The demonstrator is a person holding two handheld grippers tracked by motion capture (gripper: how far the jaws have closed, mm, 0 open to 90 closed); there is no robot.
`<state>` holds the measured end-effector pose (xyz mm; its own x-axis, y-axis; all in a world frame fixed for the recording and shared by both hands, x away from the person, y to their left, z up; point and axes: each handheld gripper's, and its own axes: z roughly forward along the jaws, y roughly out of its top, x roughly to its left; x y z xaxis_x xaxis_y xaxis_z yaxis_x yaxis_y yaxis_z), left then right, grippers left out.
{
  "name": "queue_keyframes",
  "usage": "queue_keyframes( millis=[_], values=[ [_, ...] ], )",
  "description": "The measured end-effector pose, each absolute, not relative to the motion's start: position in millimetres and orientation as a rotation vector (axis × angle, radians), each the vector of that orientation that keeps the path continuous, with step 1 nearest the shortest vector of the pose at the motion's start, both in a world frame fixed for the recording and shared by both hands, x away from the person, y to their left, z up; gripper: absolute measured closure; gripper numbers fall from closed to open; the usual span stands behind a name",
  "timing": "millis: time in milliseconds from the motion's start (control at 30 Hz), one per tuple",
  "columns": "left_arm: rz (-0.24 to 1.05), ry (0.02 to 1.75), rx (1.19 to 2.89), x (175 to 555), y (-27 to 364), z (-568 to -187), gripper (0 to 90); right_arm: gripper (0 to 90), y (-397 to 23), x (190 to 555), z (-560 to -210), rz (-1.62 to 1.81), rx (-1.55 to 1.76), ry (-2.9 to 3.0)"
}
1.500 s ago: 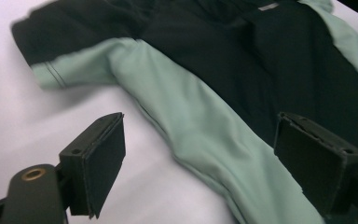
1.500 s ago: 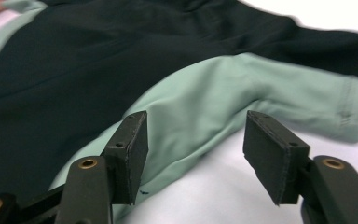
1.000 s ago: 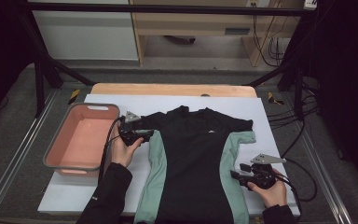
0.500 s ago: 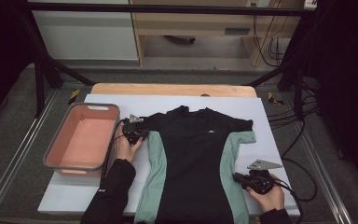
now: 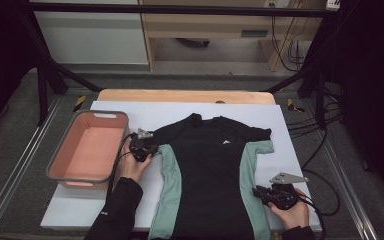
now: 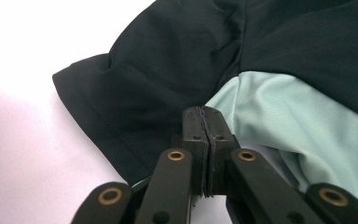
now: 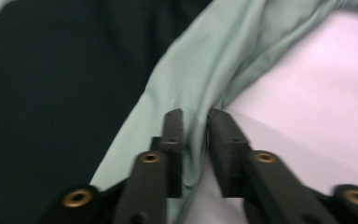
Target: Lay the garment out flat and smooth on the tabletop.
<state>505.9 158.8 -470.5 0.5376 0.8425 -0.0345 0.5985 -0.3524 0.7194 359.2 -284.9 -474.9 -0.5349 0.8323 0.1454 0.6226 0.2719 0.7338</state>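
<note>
We note the left gripper (image 6: 207, 122) clamped on the shirt (image 5: 215, 175) at its sleeve; the right gripper (image 7: 196, 122), jaws just reopening, straddles the green hem, slightly apart.

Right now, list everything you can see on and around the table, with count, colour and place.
shirt: one, black with pale green side panels, flat in the middle of the sheet.
bin: one, pink with grey rim, left of the shirt.
sheet: one, white, covering the tabletop.
wooden board: one, light brown, along the sheet's far edge.
cables: several, black, off the table's right side.
left gripper: one, black, jaws shut at the shirt's left sleeve seam.
right gripper: one, black, green hem fabric between its jaws, which have just been opening; a gap shows.
hands: two, holding the grippers.
</note>
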Motion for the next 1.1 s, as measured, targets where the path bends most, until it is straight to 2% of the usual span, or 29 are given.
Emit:
queue_keyframes(
  millis=[167, 233, 300, 567, 700, 867, 1100],
  values=[
    [0.390, 1.135, 2.015, 500.5, 160.8, -465.4, 70.2, 46.8, -286.0, 363.7, -471.7, 1.245, 1.265, 2.210],
    [0.381, 1.121, 2.002, 497.3, 160.4, -462.9, 60.4, 39.9, -284.4, 365.4, -470.1, 1.281, 1.232, 2.200],
    [0.362, 1.106, 1.980, 494.2, 160.3, -460.6, 54.3, 33.4, -283.3, 367.0, -468.5, 1.304, 1.212, 2.197],
    [0.282, 1.021, 1.958, 484.6, 155.0, -453.9, 20.3, 21.3, -280.8, 369.0, -467.5, 1.361, 1.167, 2.191],
    [0.252, 0.997, 1.978, 483.4, 151.9, -450.3, 8.4, 15.9, -281.0, 369.9, -468.1, 1.338, 1.172, 2.214],
    [0.227, 0.981, 1.976, 484.3, 150.5, -444.2, 3.0, 10.9, -281.2, 370.4, -469.1, 1.305, 1.183, 2.235],
    [0.249, 0.977, 1.999, 493.0, 144.9, -436.6, 2.3, 8.3, -281.7, 370.4, -468.8, 1.306, 1.182, 2.232]
  ],
)
